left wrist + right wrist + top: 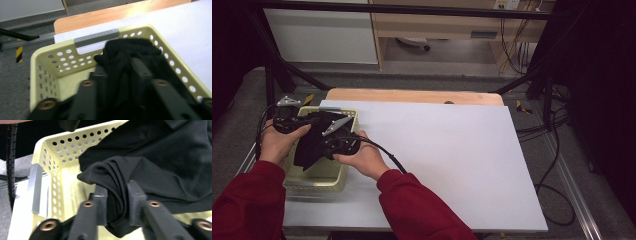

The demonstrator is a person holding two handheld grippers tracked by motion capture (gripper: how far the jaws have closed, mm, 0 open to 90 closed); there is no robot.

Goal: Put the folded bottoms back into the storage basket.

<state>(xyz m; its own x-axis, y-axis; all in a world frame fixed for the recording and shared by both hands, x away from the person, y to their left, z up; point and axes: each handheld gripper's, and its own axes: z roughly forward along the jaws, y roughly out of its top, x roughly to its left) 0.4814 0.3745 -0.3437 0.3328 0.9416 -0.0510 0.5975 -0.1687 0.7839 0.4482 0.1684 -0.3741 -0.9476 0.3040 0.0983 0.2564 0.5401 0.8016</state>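
A pale yellow perforated basket stands at the left end of the table, with a black cloth bundled inside it. My left gripper reaches into the basket from the left and my right gripper from the near right; both are down in the cloth. In the left gripper view the jaws stand apart with a fold of the black cloth between them, inside the basket. In the right gripper view the jaws are parted around a bunched fold of the cloth above the basket's floor.
A white sheet covers the wooden table, stretching right of the basket. The basket has a grey handle strip on its far wall. Black frame bars and cables run round the table's edges.
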